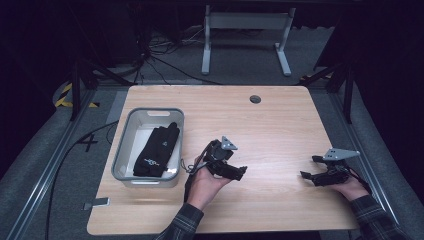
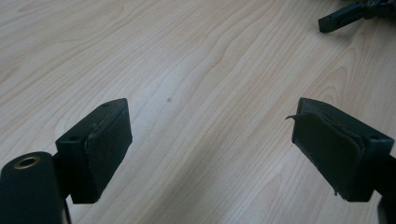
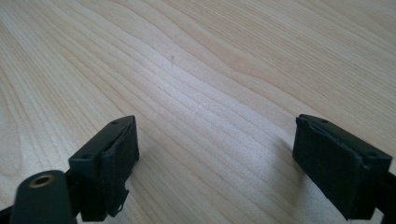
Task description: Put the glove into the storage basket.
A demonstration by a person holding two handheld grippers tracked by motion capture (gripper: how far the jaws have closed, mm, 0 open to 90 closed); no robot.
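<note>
Pale wooden table under dim surroundings. Grey bin at left, black gloves inside, well apart from both claws. Left gripper just right of bin, spread, nothing held. Right gripper near right edge, likewise spread, empty.

Little can be read. A dark "4"-like mark stands on the grey floor left of the desk. The black glove in the grey bin carries small white print — too small to read. Yellow-black hazard stripes mark the floor — without words.
</note>
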